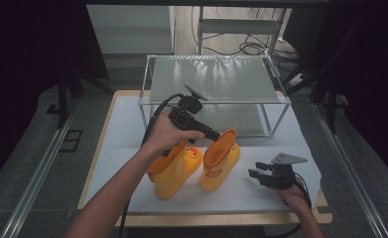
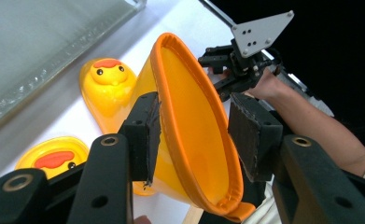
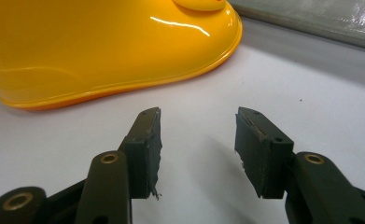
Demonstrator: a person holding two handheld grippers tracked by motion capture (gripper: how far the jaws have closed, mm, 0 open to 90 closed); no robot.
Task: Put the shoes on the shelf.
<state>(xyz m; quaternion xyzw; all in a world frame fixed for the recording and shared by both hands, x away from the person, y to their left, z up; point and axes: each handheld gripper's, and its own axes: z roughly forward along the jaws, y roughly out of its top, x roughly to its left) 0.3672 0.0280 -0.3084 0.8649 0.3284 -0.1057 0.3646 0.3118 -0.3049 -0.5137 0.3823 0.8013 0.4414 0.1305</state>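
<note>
Left gripper view | left tool (image 2: pixel 194 135) apart around glossy yellow boot (image 2: pixel 194 140) rim | right tool (image 3: pixel 198 144) apart

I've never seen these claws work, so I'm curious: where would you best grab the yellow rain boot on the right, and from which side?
Grab the right boot by the rim of its open top, coming from above with one pad inside and one outside. The boot stands upright, its rim is a thin orange wall, and the body below is broad and glossy. The left claw is already lined up that way.

A white-topped table (image 1: pixel 127 124) carried a clear two-tier shelf rack (image 1: pixel 216 79) beyond the tongs, with grey floor (image 1: pixel 28 163), tangled cables (image 1: pixel 246 47) and dark curtains (image 1: pixel 28 44) around.
</note>
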